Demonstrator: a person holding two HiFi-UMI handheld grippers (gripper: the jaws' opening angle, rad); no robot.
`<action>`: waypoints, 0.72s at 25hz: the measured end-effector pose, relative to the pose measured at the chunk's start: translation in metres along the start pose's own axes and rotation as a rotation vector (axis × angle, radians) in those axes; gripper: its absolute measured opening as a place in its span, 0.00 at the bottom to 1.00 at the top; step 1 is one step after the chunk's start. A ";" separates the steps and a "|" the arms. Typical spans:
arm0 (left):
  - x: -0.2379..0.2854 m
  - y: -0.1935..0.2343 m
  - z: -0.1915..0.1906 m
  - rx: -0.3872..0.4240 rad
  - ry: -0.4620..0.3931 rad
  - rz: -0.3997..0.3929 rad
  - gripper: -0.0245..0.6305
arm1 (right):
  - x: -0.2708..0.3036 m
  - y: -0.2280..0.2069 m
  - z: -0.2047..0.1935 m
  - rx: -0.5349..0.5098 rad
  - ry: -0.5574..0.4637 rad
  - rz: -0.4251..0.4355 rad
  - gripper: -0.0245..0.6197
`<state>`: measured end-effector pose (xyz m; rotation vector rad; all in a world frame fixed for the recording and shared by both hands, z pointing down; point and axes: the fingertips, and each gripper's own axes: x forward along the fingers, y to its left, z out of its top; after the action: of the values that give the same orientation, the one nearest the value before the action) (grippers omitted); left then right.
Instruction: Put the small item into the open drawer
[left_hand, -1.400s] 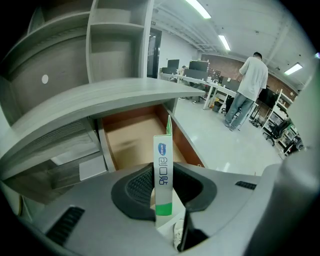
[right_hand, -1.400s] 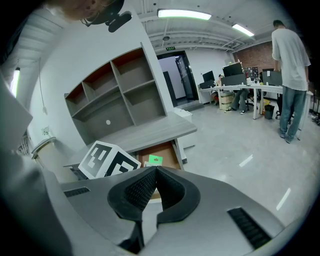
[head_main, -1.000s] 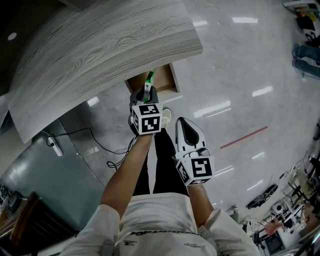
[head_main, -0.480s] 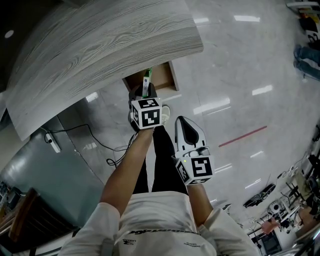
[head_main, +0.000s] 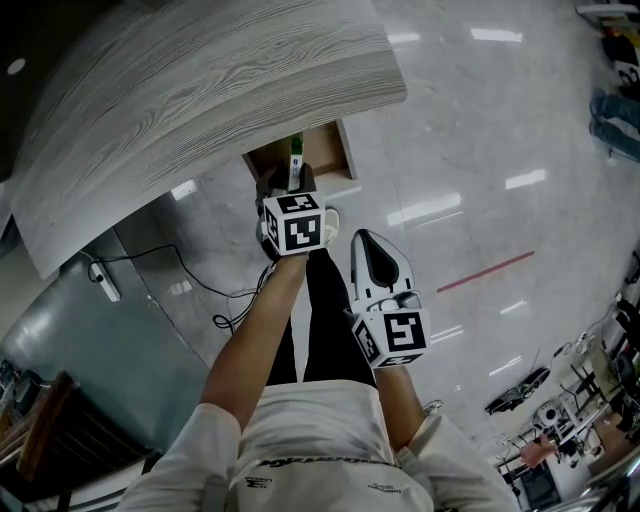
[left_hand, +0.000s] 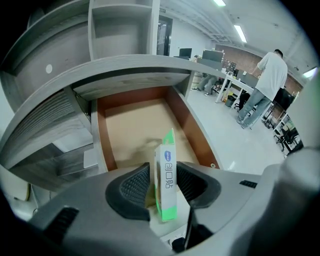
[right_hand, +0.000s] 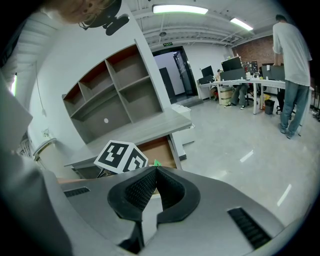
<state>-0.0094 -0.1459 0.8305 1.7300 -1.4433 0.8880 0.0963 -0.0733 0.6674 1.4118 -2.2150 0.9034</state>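
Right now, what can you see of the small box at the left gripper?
The small box is a slim carton that looks like cardboard. Its narrow face is white, with a blue mark and print I can't read. It is green at the bottom and on the top flap, which sticks up. It stands nearly upright on end between the opening jaws of the left gripper, with a slit of space showing on its left side. It is over the tan floor of the open drawer.

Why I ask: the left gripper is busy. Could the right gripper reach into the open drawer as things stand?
Probably yes, with a forward reach. The right gripper, shut and empty, hangs short of the drawer; only the left gripper, jaws opening around the small box, crowds the drawer's front.
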 end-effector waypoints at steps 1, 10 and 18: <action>-0.001 0.000 -0.001 0.001 0.000 0.000 0.30 | 0.000 0.001 0.000 -0.001 -0.001 0.002 0.09; -0.007 -0.002 -0.002 0.004 -0.012 -0.005 0.31 | -0.003 0.003 -0.004 0.002 -0.002 0.001 0.09; -0.023 -0.007 0.002 0.014 -0.034 -0.014 0.31 | -0.012 0.010 -0.002 0.001 -0.016 -0.005 0.09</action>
<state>-0.0060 -0.1349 0.8094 1.7711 -1.4489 0.8674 0.0917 -0.0609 0.6587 1.4290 -2.2222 0.8942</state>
